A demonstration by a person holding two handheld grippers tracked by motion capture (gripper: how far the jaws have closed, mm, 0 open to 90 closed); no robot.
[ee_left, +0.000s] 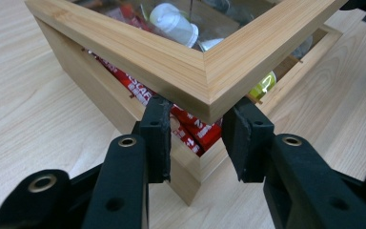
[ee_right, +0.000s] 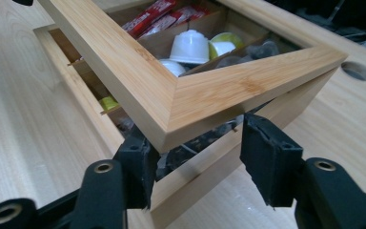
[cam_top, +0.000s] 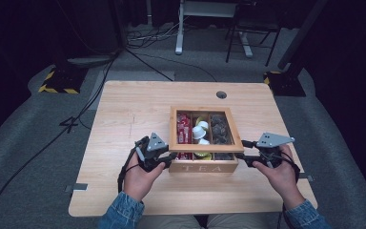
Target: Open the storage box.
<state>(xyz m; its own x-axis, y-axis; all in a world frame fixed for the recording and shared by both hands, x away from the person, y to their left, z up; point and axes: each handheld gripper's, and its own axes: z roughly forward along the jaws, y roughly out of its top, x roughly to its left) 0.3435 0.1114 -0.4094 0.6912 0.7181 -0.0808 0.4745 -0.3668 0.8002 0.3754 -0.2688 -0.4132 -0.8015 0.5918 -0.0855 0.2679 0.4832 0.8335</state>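
Observation:
A wooden box marked TEA [cam_top: 204, 168] stands on the table, and its glass-paned lid [cam_top: 205, 147] is lifted a little off the front. Inside are red sachets [cam_top: 183, 129], white capsules [cam_top: 200, 131] and dark pods [cam_top: 219, 130]. My left gripper [cam_top: 170, 155] is at the lid's front left corner. In the left gripper view, my left gripper [ee_left: 199, 109] is shut on that corner of the lid [ee_left: 205, 71]. My right gripper [cam_top: 244, 150] is at the front right corner. In the right gripper view, my right gripper [ee_right: 195, 132] stands open, its jaws straddling the lid corner [ee_right: 171, 109] without pressing on it.
The box sits on a light wooden table [cam_top: 124, 119] with a round cable hole [cam_top: 221, 94] at the back. Bare tabletop lies to the left of the box and in front of it. Cables, a desk leg and a chair stand on the grey floor beyond.

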